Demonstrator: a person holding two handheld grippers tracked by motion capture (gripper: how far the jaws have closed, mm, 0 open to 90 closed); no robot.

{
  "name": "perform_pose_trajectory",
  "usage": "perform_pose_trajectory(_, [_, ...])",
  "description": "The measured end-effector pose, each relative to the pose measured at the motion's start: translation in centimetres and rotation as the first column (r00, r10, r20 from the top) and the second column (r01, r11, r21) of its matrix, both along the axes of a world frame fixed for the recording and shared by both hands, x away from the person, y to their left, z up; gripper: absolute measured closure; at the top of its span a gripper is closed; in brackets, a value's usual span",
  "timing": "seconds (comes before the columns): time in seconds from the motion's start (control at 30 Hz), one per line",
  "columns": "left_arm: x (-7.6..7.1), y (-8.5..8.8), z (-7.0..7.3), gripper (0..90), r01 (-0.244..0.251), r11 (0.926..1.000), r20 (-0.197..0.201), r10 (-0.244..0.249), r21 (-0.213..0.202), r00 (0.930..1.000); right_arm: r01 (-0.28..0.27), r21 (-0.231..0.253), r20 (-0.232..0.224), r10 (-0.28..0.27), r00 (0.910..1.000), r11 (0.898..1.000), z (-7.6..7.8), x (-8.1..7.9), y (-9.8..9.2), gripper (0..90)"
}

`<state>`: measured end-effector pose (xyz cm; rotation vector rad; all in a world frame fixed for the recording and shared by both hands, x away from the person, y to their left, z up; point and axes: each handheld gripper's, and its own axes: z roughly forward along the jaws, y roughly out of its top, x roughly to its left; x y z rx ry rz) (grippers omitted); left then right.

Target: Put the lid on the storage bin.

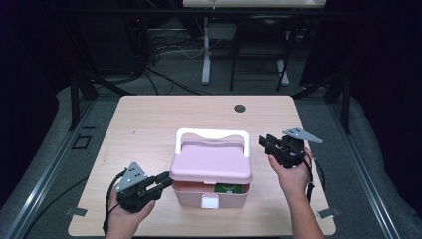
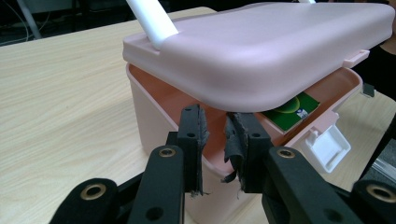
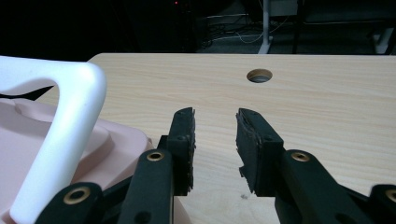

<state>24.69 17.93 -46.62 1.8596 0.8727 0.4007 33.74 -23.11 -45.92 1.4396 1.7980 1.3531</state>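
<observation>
- Two grippers flank a pink box (image 1: pixel 211 186) that stands on the tabletop (image 1: pixel 144 124), near its front edge and about midway across.
- The box's pink lid (image 1: pixel 211 162) is lifted at the front, so a gap shows between lid and body; a green card (image 1: pixel 230 189) lies inside, seen through that gap.
- A white handle (image 1: pixel 213 135) arches upright over the back of the lid, and a white latch (image 1: pixel 209 201) hangs open on the front wall.
- The left gripper (image 1: pixel 166 180) sits at the box's left front corner. In the left gripper view its jaws are nearly together with a narrow empty slit between the pads, their tips right under the lid's raised edge; whether they touch the lid cannot be told.
- The right gripper (image 1: pixel 263 143) hovers just right of the box, level with the handle, held in the person's hand (image 1: pixel 291 177). Its jaws stand apart with nothing between them, released, pointing across the bare tabletop towards a round hole (image 3: pixel 259 75).
</observation>
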Motion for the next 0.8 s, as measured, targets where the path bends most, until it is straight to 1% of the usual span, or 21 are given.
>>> perform_pose_trajectory(0.07, [0.0,0.1,-0.1,75.3,0.001,1.0000,-0.002,-0.001,0.000,1.0000,0.000,-0.001,-0.007,0.000,1.0000,1.000,0.0,0.0,0.0,67.1])
perform_pose_trajectory(0.13, [-0.1,0.1,-0.2,75.3,0.000,1.0000,-0.007,0.000,-0.002,1.0000,0.000,-0.001,-0.007,0.000,1.0000,1.000,0.0,0.0,0.0,67.1])
perform_pose_trajectory(0.33, [-0.3,0.2,-0.6,75.3,0.003,1.0000,-0.017,-0.003,0.008,0.9999,-0.001,0.001,-0.004,0.001,1.0000,1.000,0.0,0.0,0.0,67.0])
perform_pose_trajectory(0.37, [-0.4,0.2,-0.6,75.4,-0.004,1.0000,-0.017,0.004,0.002,0.9998,-0.001,0.002,-0.003,0.001,1.0000,1.000,0.0,0.0,0.0,67.0])
perform_pose_trajectory(0.47, [-0.5,0.3,-0.7,75.3,0.003,0.9999,-0.020,-0.003,0.014,0.9998,0.006,0.010,0.014,-0.006,0.9999,1.000,-0.1,0.1,0.0,66.9])
perform_pose_trajectory(0.5, [-0.6,0.3,-0.7,75.3,0.005,0.9998,-0.024,-0.005,0.018,0.9997,0.001,0.003,-0.001,-0.001,1.0000,1.000,0.0,0.0,0.0,66.9])
perform_pose_trajectory(0.73, [-0.9,0.4,-1.1,75.3,0.008,0.9996,-0.034,-0.007,0.025,0.9994,0.004,0.004,-0.001,-0.004,1.0000,1.000,-0.1,0.0,-0.1,66.7])
perform_pose_trajectory(0.8, [-1.0,0.4,-1.1,75.0,0.009,0.9993,-0.039,-0.007,0.035,0.9992,0.003,0.006,0.001,-0.003,1.0000,1.000,0.0,0.0,-0.1,66.7])
